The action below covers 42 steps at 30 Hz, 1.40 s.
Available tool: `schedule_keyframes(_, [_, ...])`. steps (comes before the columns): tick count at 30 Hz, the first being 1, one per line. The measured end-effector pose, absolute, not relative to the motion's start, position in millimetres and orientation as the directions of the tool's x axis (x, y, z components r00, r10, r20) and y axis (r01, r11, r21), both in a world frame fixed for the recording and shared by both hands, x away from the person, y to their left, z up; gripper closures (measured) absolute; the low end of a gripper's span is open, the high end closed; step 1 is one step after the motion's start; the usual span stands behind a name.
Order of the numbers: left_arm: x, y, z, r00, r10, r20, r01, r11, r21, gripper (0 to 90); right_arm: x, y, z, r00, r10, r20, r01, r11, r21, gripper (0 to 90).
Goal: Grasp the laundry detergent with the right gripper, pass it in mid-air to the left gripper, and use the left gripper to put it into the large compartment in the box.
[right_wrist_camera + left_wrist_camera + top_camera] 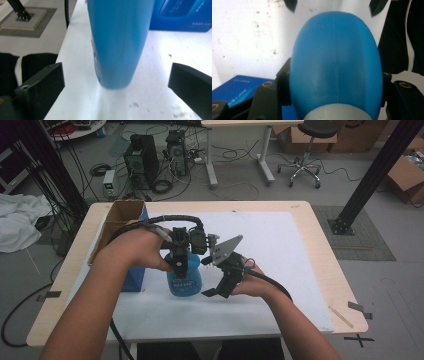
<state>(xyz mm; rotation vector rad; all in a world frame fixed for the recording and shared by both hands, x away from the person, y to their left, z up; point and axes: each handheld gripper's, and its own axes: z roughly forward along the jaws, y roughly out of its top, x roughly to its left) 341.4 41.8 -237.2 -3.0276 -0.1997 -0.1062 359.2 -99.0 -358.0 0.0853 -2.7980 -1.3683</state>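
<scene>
Standing upright on the white mat of the desk (300, 227), just beside the blue box (134, 279): blue bottle (184, 279), likely steadied for work at its top. Clamped around the bottle's upper body from above, left gripper (180, 262), wrist bent downward. Released and spread wide, right gripper (218, 290), fingers (41, 87) clear of the bottle, angled toward its base.

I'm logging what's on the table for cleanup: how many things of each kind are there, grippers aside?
Blue bottle: 1
Blue box: 1
Cardboard box: 1
White sheet: 1
Total: 4
</scene>
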Motion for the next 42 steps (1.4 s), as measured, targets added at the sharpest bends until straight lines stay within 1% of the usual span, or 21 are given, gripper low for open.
schedule_keyframes(5, [347.0,47.3,-225.3,0.981,0.174,0.079,0.183,-0.977,-0.112,38.9,364.2,-109.2,-344.5,-0.998,-0.059,-0.014,-0.05,0.669,0.742,0.0])
schedule_keyframes(10, [355.9,57.4,-210.4,0.963,0.258,0.081,0.266,-0.958,-0.11,38.8,368.8,-121.9,-331.9,-0.998,-0.057,-0.032,-0.064,0.73,0.681,0.0])
schedule_keyframes(13, [361.3,64.0,-201.8,0.945,0.316,0.083,0.324,-0.94,-0.109,38.8,373.3,-128.6,-327.6,-0.998,-0.055,-0.016,-0.053,0.784,0.619,0.0])
schedule_keyframes(18, [369.8,74.6,-188.3,0.904,0.421,0.074,0.427,-0.898,-0.106,38.8,377.7,-135.3,-323.0,-0.997,-0.072,-0.013,-0.069,0.864,0.5,0.0])
schedule_keyframes(26, [379.0,91.8,-163.5,0.831,0.552,0.064,0.556,-0.825,-0.099,38.7,380.9,-143.2,-311.6,-0.995,-0.102,0.014,-0.09,0.93,0.357,0.0])
schedule_keyframes(29, [382.8,99.7,-151.5,0.789,0.612,0.06,0.615,-0.785,-0.078,38.6,383.0,-146.5,-307.6,-0.994,-0.104,0.016,-0.094,0.946,0.309,0.0])
schedule_keyframes(32, [386.2,107.9,-138.3,0.732,0.677,0.072,0.681,-0.73,-0.06,38.7,385.2,-149.7,-303.9,-0.995,-0.099,0.017,-0.09,0.952,0.291,0.0])
schedule_keyframes(40, [394.5,125.7,-107.1,0.594,0.796,0.115,0.804,-0.59,-0.066,38.6,387.7,-154.6,-305.3,-0.994,-0.101,0.03,-0.091,0.965,0.247,0.0])
schedule_keyframes(42, [396.2,130.5,-100.7,0.546,0.831,0.109,0.838,-0.541,-0.069,38.6,387.9,-155.4,-305.9,-0.994,-0.103,0.027,-0.094,0.966,0.24,0.0])
